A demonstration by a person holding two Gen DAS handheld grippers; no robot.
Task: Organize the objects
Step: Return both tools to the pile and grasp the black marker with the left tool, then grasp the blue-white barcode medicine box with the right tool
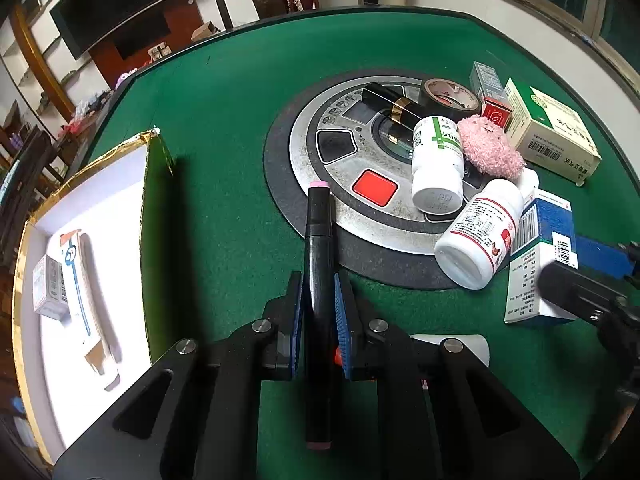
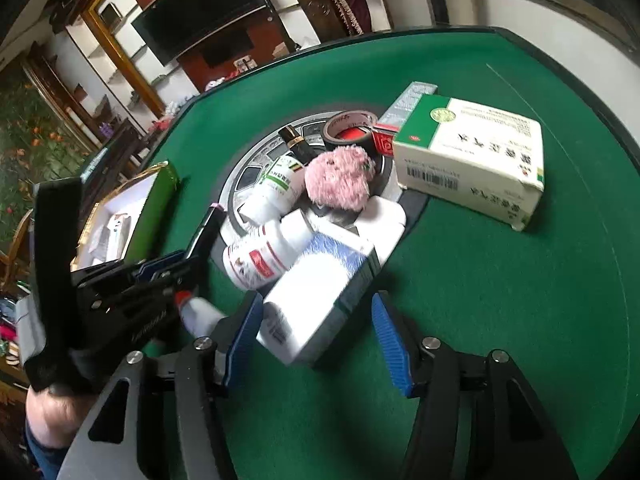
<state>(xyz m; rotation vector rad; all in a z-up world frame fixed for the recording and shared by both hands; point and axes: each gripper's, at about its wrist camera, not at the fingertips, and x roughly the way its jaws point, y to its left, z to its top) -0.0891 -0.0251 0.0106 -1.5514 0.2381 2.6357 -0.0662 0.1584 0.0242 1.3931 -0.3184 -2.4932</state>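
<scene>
My left gripper [image 1: 319, 285] is shut on a black marker [image 1: 318, 248] with pink ends, held lengthwise between the blue pads just above the green felt. The right wrist view shows the same gripper [image 2: 168, 270] at the left with the marker [image 2: 209, 229] sticking out of it. My right gripper [image 2: 318, 338] stands open around a blue-and-white box [image 2: 320, 300]. Its left pad is close against the box and its right pad is clear of it. The box [image 1: 540, 264] lies at the table's right. An open gold-rimmed box [image 1: 154, 216] with a white inside sits at the left.
On the round silver centre panel [image 1: 320, 152] are piled two white bottles [image 1: 438, 164], a pink fluffy ball [image 1: 490, 148], a tape roll [image 1: 450, 98], a black gold-banded tube [image 1: 394, 104] and a red-and-grey box [image 1: 490, 90]. A large green-and-white box [image 2: 472, 160] lies beyond. A small red-capped bottle [image 2: 198, 314] lies near my left gripper.
</scene>
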